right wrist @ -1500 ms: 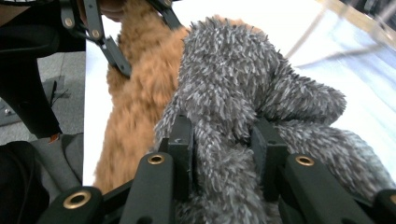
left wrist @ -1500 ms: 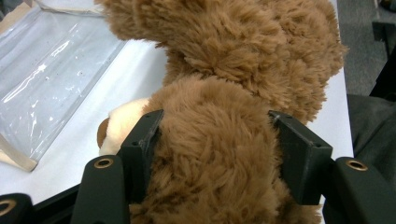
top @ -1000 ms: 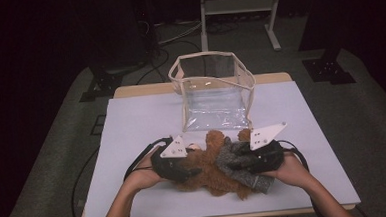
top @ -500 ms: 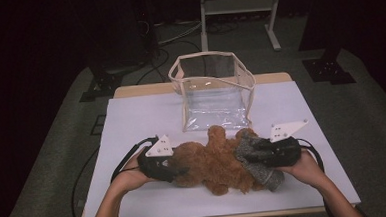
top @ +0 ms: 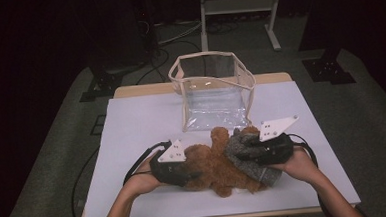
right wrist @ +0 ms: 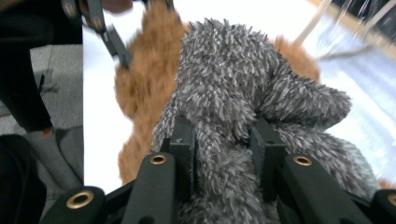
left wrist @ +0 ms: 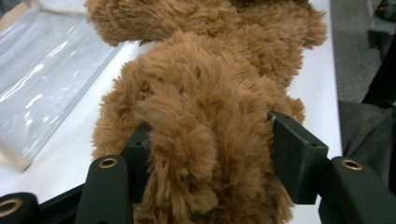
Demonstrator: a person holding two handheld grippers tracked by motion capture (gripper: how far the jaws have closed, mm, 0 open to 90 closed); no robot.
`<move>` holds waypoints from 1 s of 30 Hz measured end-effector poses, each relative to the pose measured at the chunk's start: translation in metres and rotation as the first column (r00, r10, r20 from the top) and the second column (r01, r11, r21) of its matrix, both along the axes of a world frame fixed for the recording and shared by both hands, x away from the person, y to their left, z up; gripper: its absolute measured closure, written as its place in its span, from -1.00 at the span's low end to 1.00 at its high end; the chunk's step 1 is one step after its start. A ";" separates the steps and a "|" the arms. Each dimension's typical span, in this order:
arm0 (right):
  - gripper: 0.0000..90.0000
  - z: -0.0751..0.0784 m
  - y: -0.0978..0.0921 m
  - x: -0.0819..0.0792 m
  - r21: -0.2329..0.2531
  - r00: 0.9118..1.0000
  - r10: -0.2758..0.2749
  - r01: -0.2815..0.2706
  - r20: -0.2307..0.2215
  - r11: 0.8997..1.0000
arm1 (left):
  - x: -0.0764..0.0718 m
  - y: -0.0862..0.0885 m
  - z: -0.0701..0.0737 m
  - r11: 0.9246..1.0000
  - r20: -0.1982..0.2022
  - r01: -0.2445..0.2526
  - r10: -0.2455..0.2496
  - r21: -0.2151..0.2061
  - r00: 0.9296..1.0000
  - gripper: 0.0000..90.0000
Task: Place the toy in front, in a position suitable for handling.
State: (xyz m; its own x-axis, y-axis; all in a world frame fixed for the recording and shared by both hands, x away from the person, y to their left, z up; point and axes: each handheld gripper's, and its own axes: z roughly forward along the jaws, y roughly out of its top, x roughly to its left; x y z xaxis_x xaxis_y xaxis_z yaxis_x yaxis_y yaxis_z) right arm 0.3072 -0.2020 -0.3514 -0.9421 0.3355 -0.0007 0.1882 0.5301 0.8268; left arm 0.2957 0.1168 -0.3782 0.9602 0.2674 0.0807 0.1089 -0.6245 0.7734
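A brown plush bear [top: 215,166] lies on the white table [top: 131,121] near the front edge, with a grey fuzzy cloth piece [top: 241,155] over its right end. My left gripper [top: 190,176] is shut on a limb of the bear's brown fur [left wrist: 201,93], and its jaws press in from both sides [left wrist: 210,135]. My right gripper [top: 249,153] is shut on a fold of the grey cloth [right wrist: 233,70], pinched between its jaws [right wrist: 222,135]. The right gripper view also catches the left gripper [right wrist: 109,39] at the bear's far end.
A clear plastic bag [top: 215,95] with beige trim stands open just behind the bear at mid table. Cables trail from both grippers over the table's front. A metal stand [top: 235,6] and dark floor lie beyond the far edge.
Both grippers first pulled apart sideways, stretching the bear and grey cloth, then came back a little toward the middle. Each has kept its hold.
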 end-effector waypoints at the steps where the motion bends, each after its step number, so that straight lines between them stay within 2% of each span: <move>1: 0.48 0.009 0.001 -0.002 0.018 1.000 0.013 -0.014 0.017 1.000 | -0.001 -0.007 -0.001 1.000 -0.001 0.010 -0.010 -0.011 1.000 -0.09; 2: 0.48 0.009 0.001 -0.002 0.018 1.000 0.013 -0.014 0.017 1.000 | -0.001 -0.007 -0.001 1.000 -0.001 0.010 -0.010 -0.011 1.000 -0.09; 3: 0.48 0.016 0.005 -0.004 0.012 0.999 0.022 -0.023 0.035 1.000 | -0.001 -0.012 -0.001 1.000 0.005 0.025 -0.025 -0.011 1.000 -0.09; 4: 0.48 0.024 0.013 -0.006 0.004 0.998 0.041 -0.042 0.054 0.999 | -0.002 -0.016 -0.001 0.999 0.009 0.035 -0.035 -0.009 0.999 -0.09; 6: 0.48 0.031 0.031 -0.005 -0.021 0.995 0.075 -0.073 0.062 0.997 | -0.004 -0.021 -0.001 0.999 0.013 0.045 -0.045 -0.008 0.999 -0.09; 9: 0.48 0.024 0.047 0.005 -0.089 0.995 0.086 -0.082 0.046 0.993 | -0.009 -0.026 -0.002 0.998 0.031 0.066 -0.066 -0.001 0.997 -0.09; 10: 0.48 0.024 0.047 0.005 -0.089 0.995 0.086 -0.082 0.046 0.993 | -0.009 -0.026 -0.002 0.998 0.031 0.066 -0.066 -0.001 0.997 -0.09; 11: 0.48 0.015 0.048 0.015 -0.124 0.997 0.067 -0.064 0.023 0.990 | -0.010 -0.023 -0.003 0.998 0.038 0.068 -0.068 -0.004 0.997 -0.10; 13: 0.49 0.009 0.038 0.025 -0.115 0.999 0.037 -0.037 -0.004 0.993 | -0.010 -0.019 -0.004 0.998 0.041 0.060 -0.059 -0.018 0.997 -0.10; 14: 0.49 0.009 0.038 0.025 -0.115 0.999 0.037 -0.037 -0.004 0.993 | -0.010 -0.019 -0.004 0.998 0.041 0.060 -0.059 -0.018 0.997 -0.10; 15: 0.49 0.005 0.022 0.033 -0.076 0.999 -0.004 0.001 -0.037 0.997 | -0.009 -0.017 -0.004 0.998 0.047 0.056 -0.055 -0.017 0.997 -0.10; 16: 0.49 0.005 0.022 0.033 -0.076 0.999 -0.004 0.001 -0.037 0.997 | -0.008 -0.015 -0.004 0.998 0.047 0.050 -0.049 -0.023 0.998 -0.10; 17: 0.49 0.004 0.008 0.035 -0.051 0.997 -0.038 0.035 -0.062 0.998 | -0.007 -0.014 -0.006 0.998 0.039 0.048 -0.046 -0.038 0.998 -0.10; 19: 0.49 0.006 0.002 0.031 -0.041 0.997 -0.037 0.034 -0.066 0.999 | -0.007 -0.017 -0.006 0.998 0.042 0.048 -0.047 -0.036 0.998 -0.09; 20: 0.49 0.006 0.002 0.031 -0.041 0.997 -0.037 0.034 -0.066 0.999 | -0.007 -0.017 -0.006 0.998 0.042 0.048 -0.047 -0.036 0.998 -0.09; 21: 0.49 0.014 0.007 0.022 -0.023 0.999 -0.004 0.003 -0.046 1.000 | -0.006 -0.019 -0.006 0.998 0.042 0.046 -0.044 -0.038 0.998 -0.09; 23: 0.49 0.016 0.010 0.019 -0.019 0.999 0.013 -0.014 -0.039 1.000 | -0.004 -0.023 -0.005 0.999 0.036 0.037 -0.036 -0.039 0.999 -0.09; 25: 0.49 0.021 0.026 0.012 -0.031 0.998 0.064 -0.064 -0.015 0.997 | -0.002 -0.025 -0.004 0.999 0.040 0.034 -0.033 -0.028 0.999 -0.09; 26: 0.49 0.019 0.039 0.009 -0.065 0.996 0.093 -0.094 -0.011 0.993 | -0.001 -0.026 -0.003 0.999 0.040 0.033 -0.032 -0.026 0.999 -0.09; 27: 0.49 0.019 0.039 0.009 -0.065 0.996 0.093 -0.094 -0.011 0.993 | -0.001 -0.025 -0.003 0.999 0.040 0.033 -0.032 -0.024 0.999 -0.09; 28: 0.49 0.016 0.043 0.009 -0.083 0.995 0.099 -0.100 -0.010 0.991 | -0.001 -0.025 -0.003 0.999 0.041 0.035 -0.034 -0.023 0.999 -0.09; 29: 0.49 0.007 0.044 0.012 -0.115 0.995 0.099 -0.102 -0.028 0.988 | -0.001 -0.023 -0.003 0.999 0.043 0.037 -0.036 -0.021 0.998 -0.11; 30: 0.49 0.007 0.044 0.012 -0.115 0.995 0.099 -0.102 -0.028 0.988 | 0.000 -0.022 -0.003 0.999 0.045 0.036 -0.035 -0.022 0.998 -0.11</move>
State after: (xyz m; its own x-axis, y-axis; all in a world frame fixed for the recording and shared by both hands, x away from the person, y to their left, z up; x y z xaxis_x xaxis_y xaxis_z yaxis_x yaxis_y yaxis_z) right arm 0.3192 -0.1583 -0.3446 -0.9712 0.2380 -0.0132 0.1464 0.6391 0.7551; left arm 0.2954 0.0945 -0.3811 0.9646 0.2359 0.1178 0.0523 -0.6092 0.7913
